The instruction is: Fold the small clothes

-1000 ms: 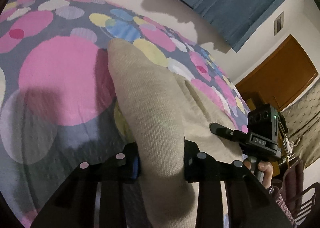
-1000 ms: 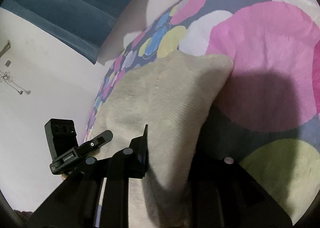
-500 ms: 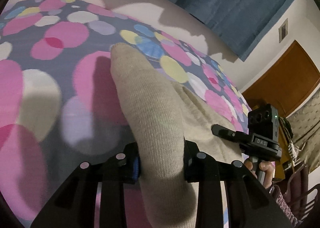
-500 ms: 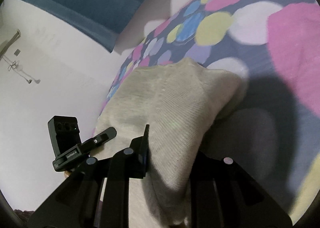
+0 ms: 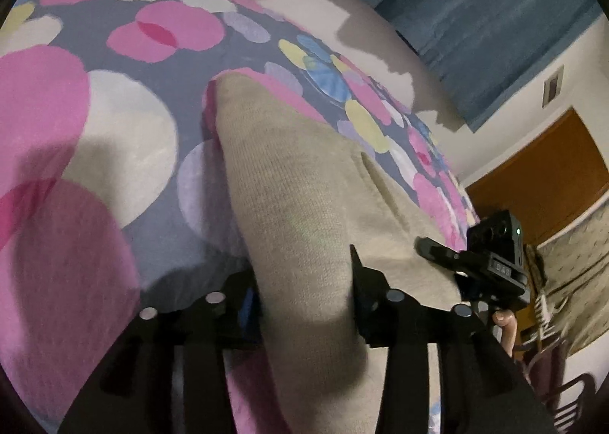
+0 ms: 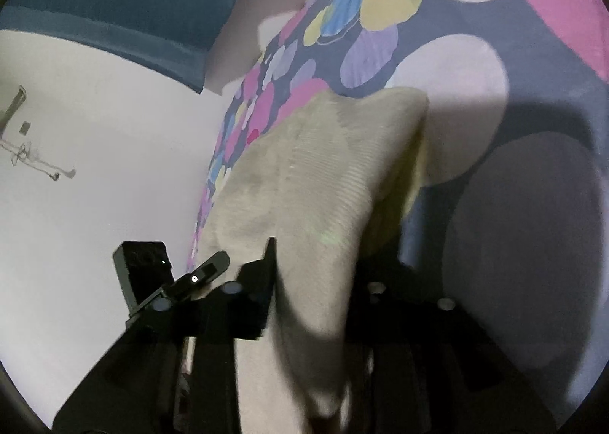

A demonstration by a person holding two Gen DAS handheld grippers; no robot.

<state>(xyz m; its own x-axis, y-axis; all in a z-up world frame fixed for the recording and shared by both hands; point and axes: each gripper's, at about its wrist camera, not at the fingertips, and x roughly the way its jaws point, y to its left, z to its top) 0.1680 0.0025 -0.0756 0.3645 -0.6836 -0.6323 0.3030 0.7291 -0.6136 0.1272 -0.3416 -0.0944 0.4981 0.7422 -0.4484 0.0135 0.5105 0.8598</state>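
Running between the two fingers of the left gripper (image 5: pixel 304 293), the beige knitted garment (image 5: pixel 297 198) is pinched there as a thick fold, and the jaws are closed narrow on it. From this gripper the cloth stretches away over the spotted bedspread (image 5: pixel 125 129), and its far rounded corner rests on the bedspread near a pink spot. The right gripper (image 6: pixel 316 281) also has its jaws closed on a fold of the same garment (image 6: pixel 316 175), which rises from the fingers to a pointed far corner above the bedspread (image 6: pixel 456 64). In the left wrist view the right gripper (image 5: pixel 437 249) shows beside the garment edge, holding it, and in the right wrist view the left gripper (image 6: pixel 217 262) appears likewise. The near end of the garment is cut off below both grippers, and the right view is blurred, so the underside seems yellowish but I cannot be sure. The long axis goes from each gripper away toward the blue curtain (image 5: pixel 495 15).
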